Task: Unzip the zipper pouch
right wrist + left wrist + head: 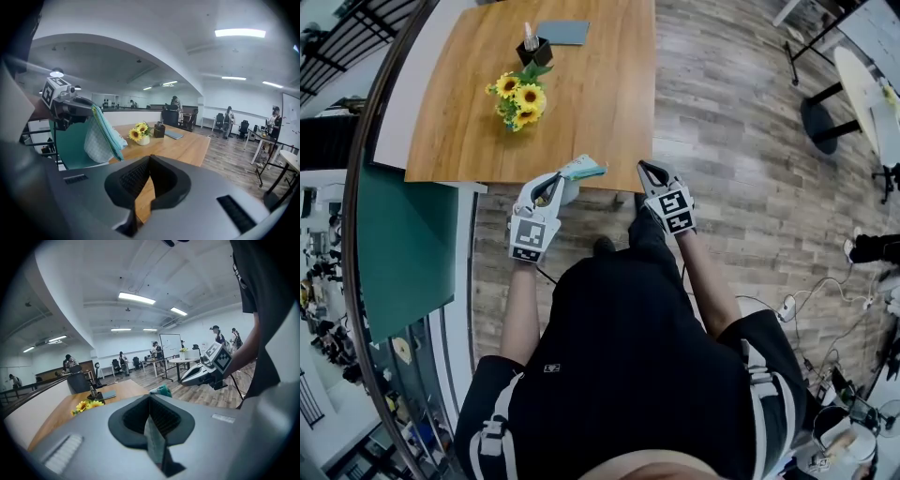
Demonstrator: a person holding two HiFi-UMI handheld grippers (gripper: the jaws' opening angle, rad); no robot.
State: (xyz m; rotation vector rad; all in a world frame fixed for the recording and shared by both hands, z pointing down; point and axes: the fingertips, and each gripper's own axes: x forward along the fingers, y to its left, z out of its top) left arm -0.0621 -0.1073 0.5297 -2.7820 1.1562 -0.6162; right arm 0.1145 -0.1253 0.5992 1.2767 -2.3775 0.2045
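Head view: left tongs [555, 180] clenched on one end of the teal fabric zipper pouch [583, 170], which sticks out past their tips toward the right tongs [651, 172], over the near edge of the light wooden table [600, 103]. The right tongs sit beside it, apart, with no contact

Left gripper view: left tongs [151, 399] pinched on a thin fold of the fabric, with the pouch's teal end [163, 390] just beyond their tips. The right tongs [187, 378] are off to the right, clear of it

Right gripper view: right tongs [149, 159] clamped together on nothing, and the table shows through the slit. The pouch [101, 136] hangs from the left tongs [86, 108] up to the left, zipper edge facing this way. Pull tab too small to pick out

Step looks like hold-and-present, with the zipper not yet taken. Next move likely calls for the right tongs to spread, cross to the pull tab, pinch it and draw along the teeth while the left tongs hold firm
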